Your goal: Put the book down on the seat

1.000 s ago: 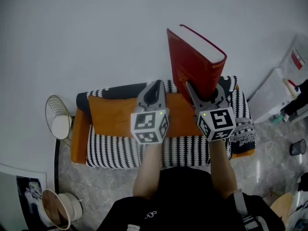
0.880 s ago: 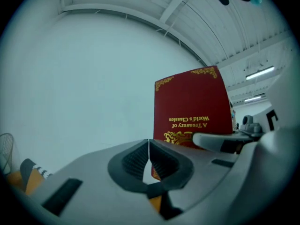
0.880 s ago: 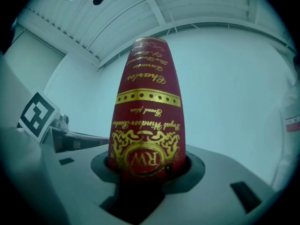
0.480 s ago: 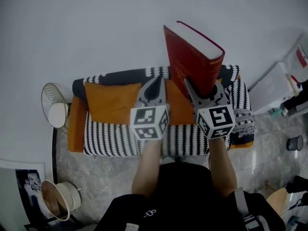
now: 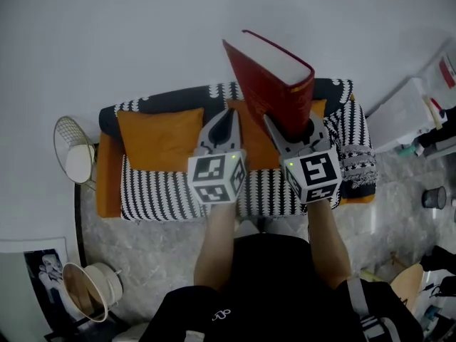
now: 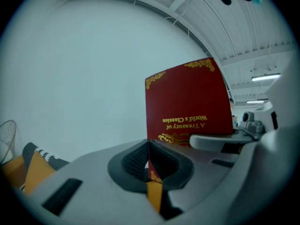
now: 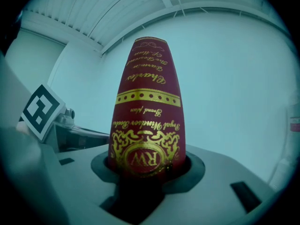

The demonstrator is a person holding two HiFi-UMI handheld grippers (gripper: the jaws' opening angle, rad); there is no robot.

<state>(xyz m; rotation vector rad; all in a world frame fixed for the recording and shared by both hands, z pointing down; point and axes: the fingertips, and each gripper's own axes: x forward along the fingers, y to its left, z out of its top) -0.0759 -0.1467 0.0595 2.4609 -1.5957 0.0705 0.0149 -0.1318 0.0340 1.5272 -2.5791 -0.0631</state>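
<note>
A thick red book [image 5: 271, 84] with gold print stands upright in the air, held by my right gripper [image 5: 291, 130], whose jaws are shut on its lower end. In the right gripper view the book's spine [image 7: 145, 116] rises straight out of the jaws. My left gripper [image 5: 221, 128] floats beside it, jaws shut with nothing between them; in the left gripper view the book's cover [image 6: 187, 107] shows to the right. Below both lies the seat, a sofa with a black-and-white patterned cover [image 5: 164, 191] and an orange cushion [image 5: 160, 135].
A wire basket [image 5: 71, 155] stands left of the sofa. A round woven bin [image 5: 89, 291] sits on the floor at lower left. White boxes and clutter [image 5: 413, 120] crowd the right side. The wall [image 5: 142, 34] rises behind the sofa.
The book and both grippers have shifted slightly left and toward the sofa's back. The sofa shows lower and wider in the head view, with the orange cushion plainly uncovered.
</note>
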